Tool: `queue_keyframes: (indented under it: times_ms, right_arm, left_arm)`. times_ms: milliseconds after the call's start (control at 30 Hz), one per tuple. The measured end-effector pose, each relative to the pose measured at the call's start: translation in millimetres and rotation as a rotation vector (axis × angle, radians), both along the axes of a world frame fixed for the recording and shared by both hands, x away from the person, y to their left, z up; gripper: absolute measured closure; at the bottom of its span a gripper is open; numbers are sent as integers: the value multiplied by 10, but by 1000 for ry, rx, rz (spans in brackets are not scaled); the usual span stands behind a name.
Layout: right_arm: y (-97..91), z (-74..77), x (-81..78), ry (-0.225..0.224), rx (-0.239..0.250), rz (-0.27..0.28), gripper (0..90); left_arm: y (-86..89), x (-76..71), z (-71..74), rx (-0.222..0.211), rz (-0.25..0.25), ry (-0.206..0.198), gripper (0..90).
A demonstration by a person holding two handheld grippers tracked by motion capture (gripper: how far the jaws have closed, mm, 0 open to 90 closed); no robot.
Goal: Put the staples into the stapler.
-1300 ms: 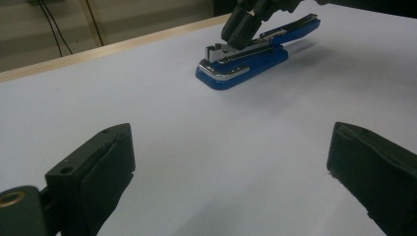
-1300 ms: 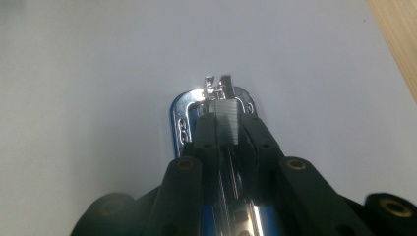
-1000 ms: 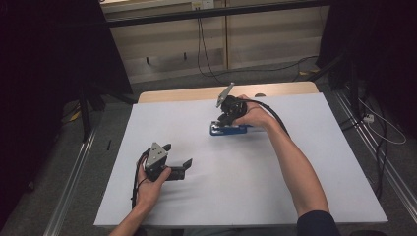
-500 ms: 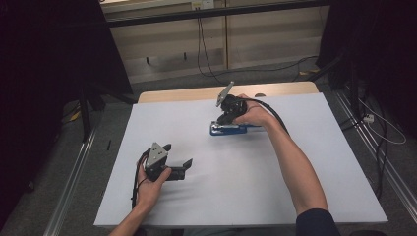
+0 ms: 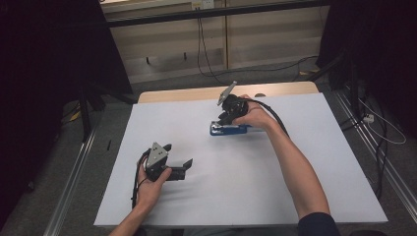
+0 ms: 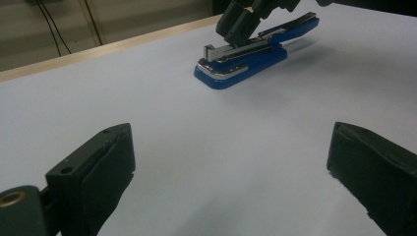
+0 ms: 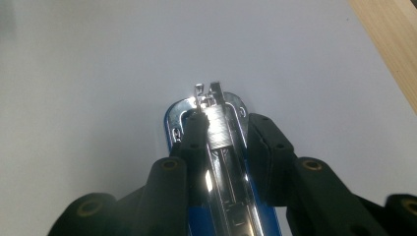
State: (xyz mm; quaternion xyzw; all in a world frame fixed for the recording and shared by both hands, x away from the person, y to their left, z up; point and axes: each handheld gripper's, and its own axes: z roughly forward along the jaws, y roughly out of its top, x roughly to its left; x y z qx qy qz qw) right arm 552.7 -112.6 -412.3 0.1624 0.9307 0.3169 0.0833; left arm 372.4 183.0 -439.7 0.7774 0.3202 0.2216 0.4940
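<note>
A blue stapler (image 5: pixel 228 130) with a shiny metal magazine lies on the white table sheet (image 5: pixel 295 162), far right of centre. My right gripper (image 5: pixel 225 118) comes down on its front end. In the right gripper view the jaws (image 7: pixel 223 125) straddle the magazine (image 7: pixel 216 128) and have just been opening, the left pad close against it and the right pad slightly off. The left gripper view shows the stapler (image 6: pixel 241 61) with its blue top arm raised and the right gripper (image 6: pixel 236 27) on it. My left gripper (image 5: pixel 178 155) rests near the front left, wide open (image 6: pixel 231 147), with nothing between its jaws.
The white sheet covers most of a wooden table, with a bare wooden strip (image 5: pixel 196 93) along the far edge. The right forearm (image 5: pixel 295 172) crosses the right half of the table. Metal rails (image 5: pixel 74 182) run along both sides, and cables hang behind.
</note>
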Motion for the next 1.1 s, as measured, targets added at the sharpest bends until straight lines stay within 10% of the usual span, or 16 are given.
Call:
queue_keyframes:
  times_ms: [600, 1100]
  right_arm:
    - [-268, -46, -252, -41, 125, -216, 238]
    - [-430, -34, -421, -60, 227, -337, 133]
  left_arm:
    - [-3, 30, -31, 7, 7, 11, 42]
    - [7, 42, -26, -8, 20, 14, 42]
